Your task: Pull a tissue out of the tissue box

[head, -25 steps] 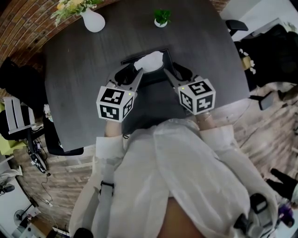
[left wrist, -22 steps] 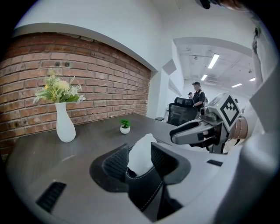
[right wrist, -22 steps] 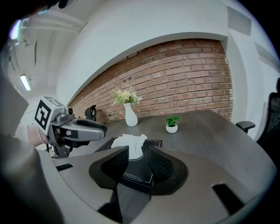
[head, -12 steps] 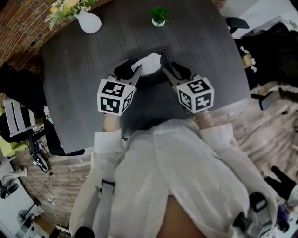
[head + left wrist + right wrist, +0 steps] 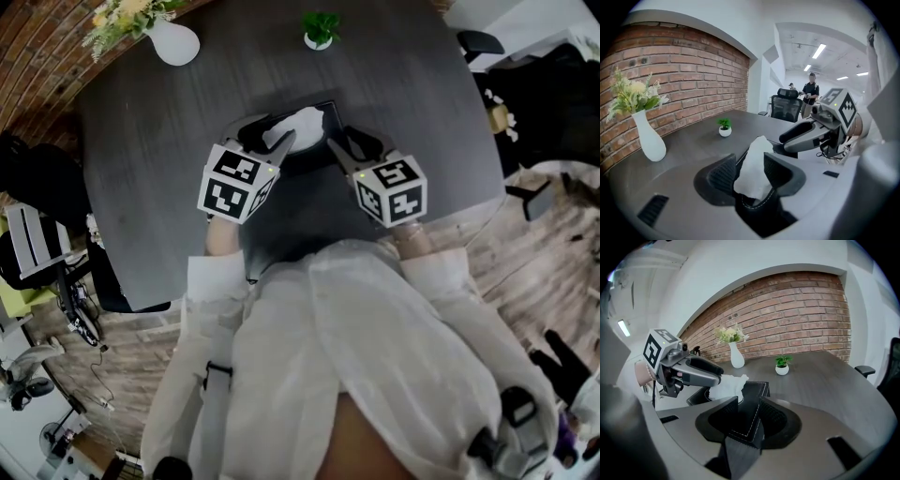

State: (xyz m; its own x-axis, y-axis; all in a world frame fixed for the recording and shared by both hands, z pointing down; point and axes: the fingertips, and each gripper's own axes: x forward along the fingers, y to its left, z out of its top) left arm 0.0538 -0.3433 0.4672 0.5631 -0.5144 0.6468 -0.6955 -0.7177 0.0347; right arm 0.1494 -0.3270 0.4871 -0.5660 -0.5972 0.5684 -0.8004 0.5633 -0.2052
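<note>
A black tissue box (image 5: pixel 315 150) lies on the dark table (image 5: pixel 150 169), and a white tissue (image 5: pixel 298 125) sticks up from its slot. My left gripper (image 5: pixel 270 141) reaches in from the left. Its jaws are opening, and the tissue (image 5: pixel 754 168) stands between the pads without being clamped. My right gripper (image 5: pixel 339 148) comes in from the right. In the right gripper view its jaws (image 5: pixel 749 405) straddle the box's near corner (image 5: pixel 751 420) and close against it. The same view shows the tissue (image 5: pixel 727 386) just beyond the left gripper's tips.
A white vase of flowers (image 5: pixel 175 42) and a small potted plant (image 5: pixel 319 33) stand at the table's far side. An office chair (image 5: pixel 786 108) and people (image 5: pixel 811 91) are beyond the table. The table's near edge runs just in front of me.
The left gripper has moved forward and down onto the box, so the tissue now sits between its jaws. The right gripper has sunk slightly at the box's corner.
</note>
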